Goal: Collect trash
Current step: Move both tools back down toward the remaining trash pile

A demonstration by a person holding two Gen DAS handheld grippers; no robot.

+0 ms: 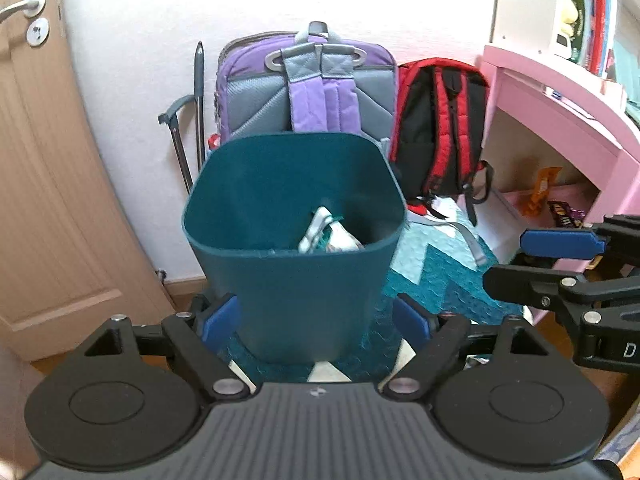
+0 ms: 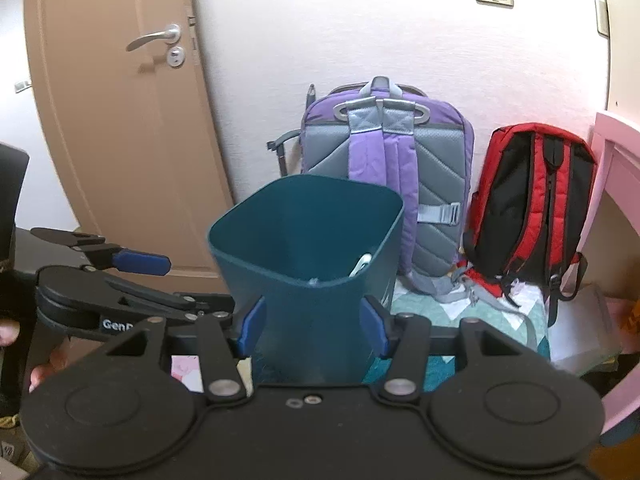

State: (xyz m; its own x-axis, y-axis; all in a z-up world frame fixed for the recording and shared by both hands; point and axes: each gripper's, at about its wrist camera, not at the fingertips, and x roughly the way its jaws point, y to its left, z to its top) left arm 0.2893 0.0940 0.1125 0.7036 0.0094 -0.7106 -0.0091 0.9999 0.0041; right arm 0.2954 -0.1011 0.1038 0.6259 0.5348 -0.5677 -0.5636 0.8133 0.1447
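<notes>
Overhead and to the left, the door (image 2: 120,128) fills the largest area, with the white wall beside it. Against that wall lean the purple backpack (image 2: 384,168) and, to its right, the red backpack (image 2: 532,208); both rest on a teal quilt (image 1: 436,276). The pink desk (image 1: 560,92) stands at the far right, with snack wrappers (image 1: 548,200) lying on its lower shelf.

The bin (image 1: 296,240), teal and upright, stands on the quilt in front of the purple backpack. White and teal trash (image 1: 328,232) lies inside it, near the front wall.

The left gripper (image 1: 316,320) is positioned low at the bin's near side. Its blue pads (image 1: 220,320) are spread wide, one on each side of the bin's lower body, apart from it.

The right gripper (image 2: 312,324) likewise straddles the bin, fingers apart. Whether its pads (image 2: 252,328) touch the bin wall cannot be determined.
</notes>
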